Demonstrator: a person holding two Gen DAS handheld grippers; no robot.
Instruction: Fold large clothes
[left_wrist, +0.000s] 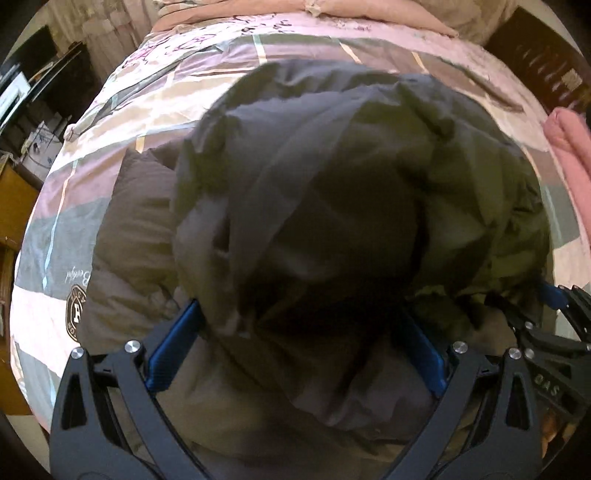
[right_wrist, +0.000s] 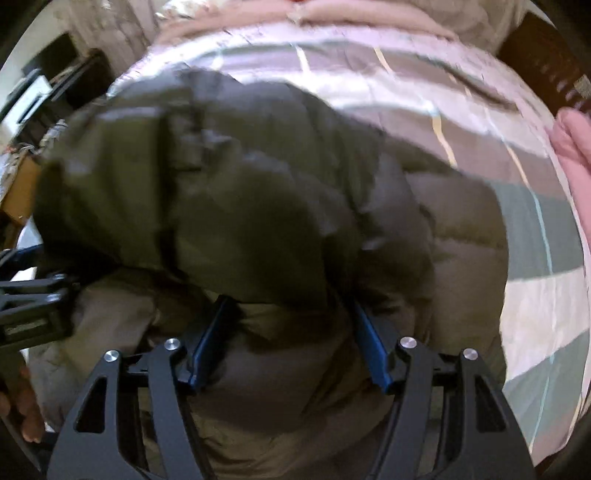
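Two grippers work a bulky olive-grey padded jacket (left_wrist: 332, 192) lying across a bed's pink-and-grey patchwork quilt (left_wrist: 74, 236). Left gripper (left_wrist: 295, 347) has its blue fingers (left_wrist: 173, 354) spread apart, a raised fold of jacket bulging between them. Right gripper (right_wrist: 291, 343) is likewise spread, with cloth between its blue fingers (right_wrist: 208, 350). Pink bedding (left_wrist: 569, 147) lies at three o'clock.

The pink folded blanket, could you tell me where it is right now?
The pink blanket sits at the far right edge of both wrist views, on the striped bedsheet, right of the olive puffer jacket.
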